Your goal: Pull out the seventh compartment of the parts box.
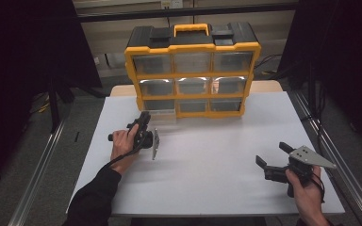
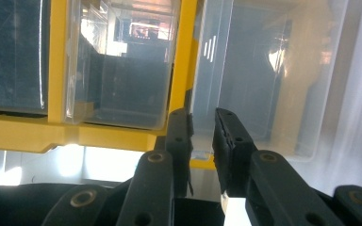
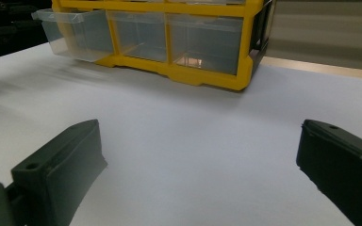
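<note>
At the twelve o'clock end of the white tabletop (image 1: pixel 207 155) stands the yellow drawer cabinet (image 1: pixel 192 70); its bottom-left clear drawer (image 1: pixel 160 114) is pulled partly out. Left claw (image 1: pixel 143 123), at about ten o'clock, has its jaws nearly closed on the drawer's front lip. Right claw (image 1: pixel 271 157), at four o'clock, stands wide apart, holding nothing, above bare tabletop

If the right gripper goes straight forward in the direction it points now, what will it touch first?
Probably nothing soon: the right gripper, jaws open, points over bare white table. Farther along stands the yellow drawer cabinet; its bottom row seems first in line, though depth is unclear.
</note>
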{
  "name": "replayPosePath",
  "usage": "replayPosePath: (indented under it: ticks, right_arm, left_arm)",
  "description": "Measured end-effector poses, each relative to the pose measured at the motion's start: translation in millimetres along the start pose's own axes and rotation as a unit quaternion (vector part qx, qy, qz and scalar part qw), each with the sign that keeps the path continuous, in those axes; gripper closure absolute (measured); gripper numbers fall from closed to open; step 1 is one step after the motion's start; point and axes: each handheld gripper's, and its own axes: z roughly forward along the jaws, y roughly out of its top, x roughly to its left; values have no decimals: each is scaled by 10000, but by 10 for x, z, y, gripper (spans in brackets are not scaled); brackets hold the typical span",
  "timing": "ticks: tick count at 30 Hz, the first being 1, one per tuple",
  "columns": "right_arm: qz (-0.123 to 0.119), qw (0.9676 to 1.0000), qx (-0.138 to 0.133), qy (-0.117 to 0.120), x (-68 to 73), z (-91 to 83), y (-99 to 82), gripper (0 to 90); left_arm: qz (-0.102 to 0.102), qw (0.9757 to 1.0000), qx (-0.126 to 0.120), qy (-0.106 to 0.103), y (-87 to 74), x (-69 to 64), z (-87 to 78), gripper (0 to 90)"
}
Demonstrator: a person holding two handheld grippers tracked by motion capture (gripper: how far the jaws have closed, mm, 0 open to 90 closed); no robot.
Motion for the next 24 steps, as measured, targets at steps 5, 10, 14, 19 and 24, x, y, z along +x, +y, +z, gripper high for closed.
replayPosePath:
  ticks: [5, 10, 14, 19, 24]
  right_arm:
    - [-17, 10000, -12, 2, 0, 1, 1, 8]
    - [-6, 10000, -8, -2, 0, 1, 1, 8]
    - [-1, 10000, -2, -1, 1, 0, 0, 8]
    - [-16, 10000, -18, -4, 1, 1, 0, 8]
    - [-18, 10000, -9, 3, 0, 0, 1, 8]
  left_arm:
    - [50, 9999, 45, -74, -6, 4, -55, 778]
    - [72, 10000, 17, -52, -6, 4, -62, 780]
    - [181, 9998, 33, -61, -1, 7, -74, 781]
    - [160, 9998, 53, -67, -4, 2, -120, 781]
    - [216, 9998, -37, -19, -3, 9, -164, 782]
